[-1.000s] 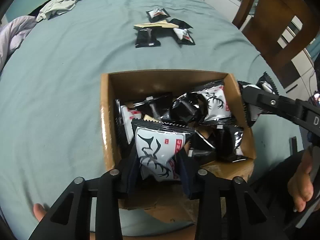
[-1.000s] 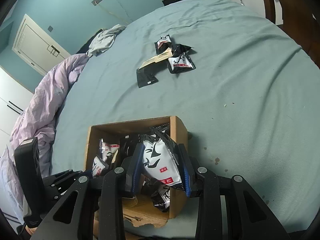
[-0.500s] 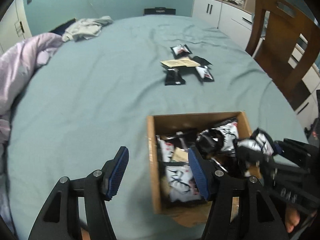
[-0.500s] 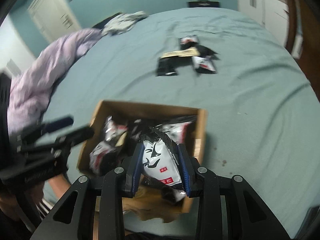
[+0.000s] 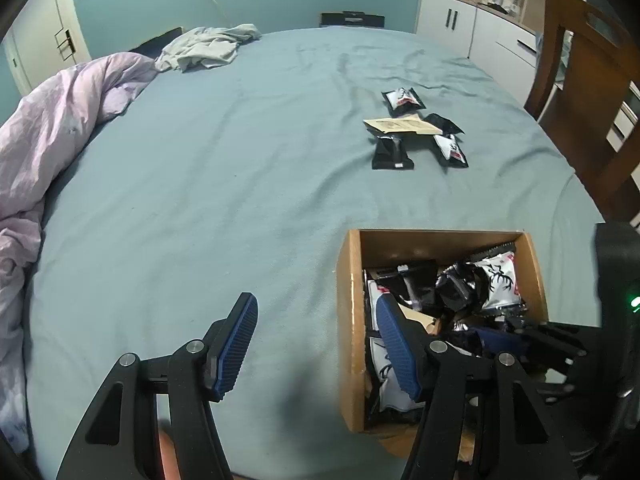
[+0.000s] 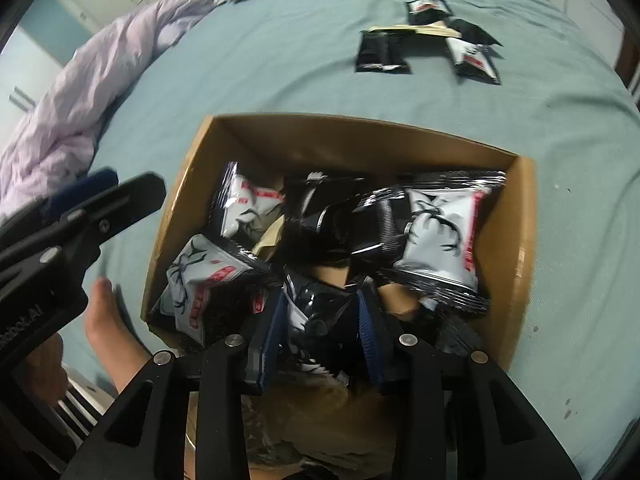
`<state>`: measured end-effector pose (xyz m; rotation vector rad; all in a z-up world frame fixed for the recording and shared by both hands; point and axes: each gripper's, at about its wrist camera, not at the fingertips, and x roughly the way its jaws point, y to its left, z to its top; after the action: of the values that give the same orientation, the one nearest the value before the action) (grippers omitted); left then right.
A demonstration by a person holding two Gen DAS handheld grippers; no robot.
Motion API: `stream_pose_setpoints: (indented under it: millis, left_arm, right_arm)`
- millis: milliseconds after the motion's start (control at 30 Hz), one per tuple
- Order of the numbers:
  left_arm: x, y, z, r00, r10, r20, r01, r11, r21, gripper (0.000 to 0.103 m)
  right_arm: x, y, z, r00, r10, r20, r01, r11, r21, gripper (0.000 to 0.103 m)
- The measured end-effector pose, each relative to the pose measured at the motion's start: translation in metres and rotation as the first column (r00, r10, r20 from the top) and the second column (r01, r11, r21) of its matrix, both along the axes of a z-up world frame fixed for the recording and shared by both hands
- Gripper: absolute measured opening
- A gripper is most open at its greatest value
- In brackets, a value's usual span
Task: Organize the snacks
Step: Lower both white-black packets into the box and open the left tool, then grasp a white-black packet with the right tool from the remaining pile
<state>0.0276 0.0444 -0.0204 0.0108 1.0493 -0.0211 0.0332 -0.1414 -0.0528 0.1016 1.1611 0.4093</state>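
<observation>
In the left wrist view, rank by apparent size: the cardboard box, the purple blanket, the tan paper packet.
1. crumpled purple blanket
2. open brown cardboard box, though nearness to the camera enlarges it
3. flat tan paper packet, clearly smallest

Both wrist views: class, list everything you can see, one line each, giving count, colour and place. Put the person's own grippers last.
Cardboard box: one, brown, near edge of the bed, holding many packets.
Loose snack packets: about four, black and white, on the bedsheet beyond the box.
Tan envelope: one, lying across those packets.
Bedsheet: one, teal.
Duvet: one, lilac, bunched at the left.
Grey garment: one, far end.
Wooden chair: one, right of the bed.
Left gripper: open, empty, beside the box.
Right gripper: shut on a held packet, black and white, inside the box.
</observation>
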Motion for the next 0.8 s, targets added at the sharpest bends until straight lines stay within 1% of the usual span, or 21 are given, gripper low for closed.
stream_pose_setpoints:
  millis: [33, 67, 100, 200, 267, 333, 467, 533, 600, 667, 733, 800]
  left_arm:
    - [-0.001, 0.0, 0.001, 1.0, 0.001, 0.002, -0.001, 1.0, -0.001, 0.062]
    - [-0.001, 0.0, 0.001, 1.0, -0.001, 0.002, 0.001, 1.0, -0.003, 0.062]
    - [-0.002, -0.001, 0.002, 1.0, -0.002, 0.003, 0.002, 1.0, -0.003, 0.062]
    - [-0.003, -0.004, 0.002, 1.0, -0.015, 0.008, 0.015, 1.0, -0.003, 0.062]
    - [-0.004, -0.007, 0.002, 1.0, -0.026, 0.01, 0.026, 1.0, 0.005, 0.062]
    - [-0.004, -0.01, 0.002, 0.999, -0.036, 0.01, 0.036, 0.999, 0.01, 0.062]
    - [-0.004, -0.015, 0.004, 0.998, -0.053, 0.016, 0.053, 0.999, 0.005, 0.062]
    - [-0.002, -0.017, 0.005, 0.998, -0.058, 0.02, 0.058, 0.998, 0.003, 0.062]
    - [-0.001, -0.02, 0.004, 0.997, -0.07, 0.017, 0.07, 0.998, -0.005, 0.063]
    - [0.002, -0.024, 0.0, 0.996, -0.086, -0.002, 0.086, 0.996, -0.005, 0.063]
    - [0.003, -0.028, -0.002, 0.995, -0.095, -0.017, 0.095, 0.995, -0.007, 0.063]
    - [0.005, -0.031, -0.004, 0.994, -0.103, -0.032, 0.103, 0.995, -0.005, 0.063]
  right_arm:
    - [0.0, -0.005, 0.005, 1.0, -0.014, 0.014, 0.013, 1.0, 0.028, 0.039]
    - [0.001, -0.01, 0.011, 0.999, -0.026, 0.027, 0.025, 0.998, 0.05, 0.045]
    - [0.0, -0.018, 0.018, 0.997, -0.05, 0.052, 0.045, 0.996, 0.081, 0.055]
    - [-0.008, -0.042, 0.038, 0.983, -0.132, 0.124, 0.11, 0.979, 0.174, 0.071]
    - [-0.011, -0.056, 0.048, 0.974, -0.172, 0.147, 0.139, 0.967, 0.212, 0.073]
    - [-0.013, -0.07, 0.054, 0.966, -0.209, 0.151, 0.172, 0.959, 0.227, 0.073]
    - [-0.007, -0.089, 0.065, 0.958, -0.24, 0.154, 0.218, 0.965, 0.148, 0.073]
    - [-0.002, -0.094, 0.066, 0.96, -0.248, 0.132, 0.231, 0.964, 0.133, 0.073]
    - [0.01, -0.103, 0.065, 0.96, -0.256, 0.11, 0.239, 0.96, 0.149, 0.074]
    - [0.024, -0.112, 0.06, 0.953, -0.292, 0.081, 0.274, 0.945, 0.177, 0.074]
    - [0.042, -0.12, 0.049, 0.939, -0.342, 0.045, 0.326, 0.923, 0.203, 0.074]
    - [0.061, -0.122, 0.039, 0.936, -0.352, 0.009, 0.342, 0.916, 0.21, 0.074]
